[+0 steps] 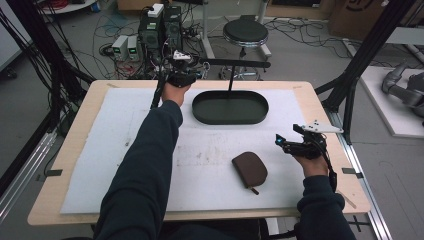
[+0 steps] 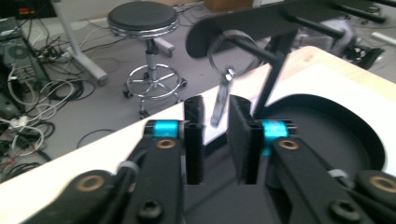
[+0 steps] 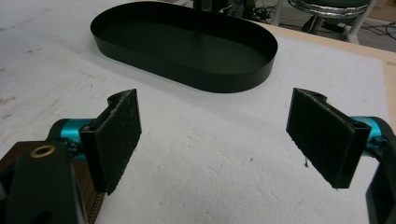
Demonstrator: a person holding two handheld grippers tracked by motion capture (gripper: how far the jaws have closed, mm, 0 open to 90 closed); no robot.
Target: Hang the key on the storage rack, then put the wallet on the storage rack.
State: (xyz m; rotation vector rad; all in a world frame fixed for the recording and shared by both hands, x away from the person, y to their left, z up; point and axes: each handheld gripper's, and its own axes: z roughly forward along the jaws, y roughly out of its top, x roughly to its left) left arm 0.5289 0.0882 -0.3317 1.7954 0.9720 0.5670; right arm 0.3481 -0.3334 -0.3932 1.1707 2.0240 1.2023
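A: What is on the table (image 1: 75,145)?

B: A white foam sheet (image 1: 100,155) covers most of the wooden top. Toward the far side sits a black oval tray (image 1: 260,116) with a thin post rising from it, and a flat black bar (image 1: 240,63) runs across the top of the post. A brown zip pouch (image 1: 250,169) lies on the sheet nearer the person, well apart from the tray.

A: Where are the grippers?

B: The left gripper (image 1: 181,70) is stretched out to the far edge of the table, at the left end of the bar. In the left gripper view, a metal key ring (image 2: 229,46) hangs from a peg under the bar, with a silver key (image 2: 220,100) dangling just beyond the fingers (image 2: 194,135). The fingers stand a narrow gap apart and hold nothing.

A: And the right?

B: The right gripper (image 1: 285,142) hovers over the sheet just right of the pouch. Its fingers (image 3: 116,140) are spread wide and empty, pointing toward the tray.
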